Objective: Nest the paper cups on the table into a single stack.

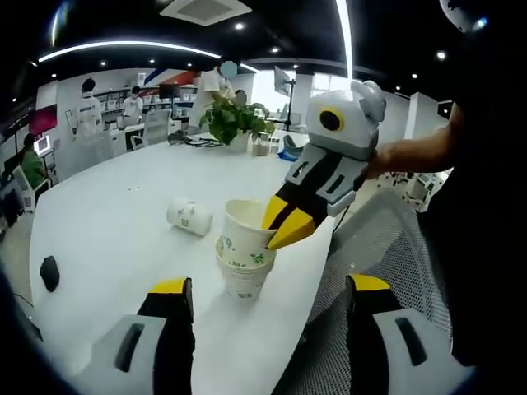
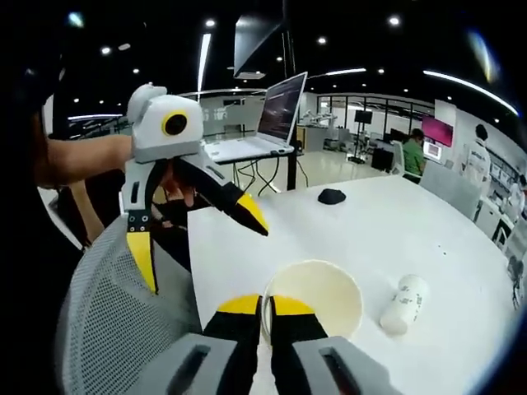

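Observation:
A short stack of white paper cups (image 1: 244,267) stands near the table's edge. My right gripper (image 1: 282,227) comes in from the right, shut on the rim of the top cup (image 1: 241,222), which sits tilted in the stack. In the right gripper view my right gripper (image 2: 265,307) pinches the near rim of that open cup (image 2: 323,295). One more paper cup (image 1: 188,216) lies on its side to the left of the stack, also the lying cup (image 2: 403,304). My left gripper (image 1: 268,288) is open, held back from the stack, and the left gripper (image 2: 198,243) hangs empty over the table edge.
The white table (image 1: 115,206) stretches far back. A black mouse (image 1: 49,273) lies near its left edge, the same mouse (image 2: 331,196). A mesh chair (image 1: 387,239) stands close against the table. A potted plant (image 1: 235,119) and a laptop (image 2: 263,123) stand further off.

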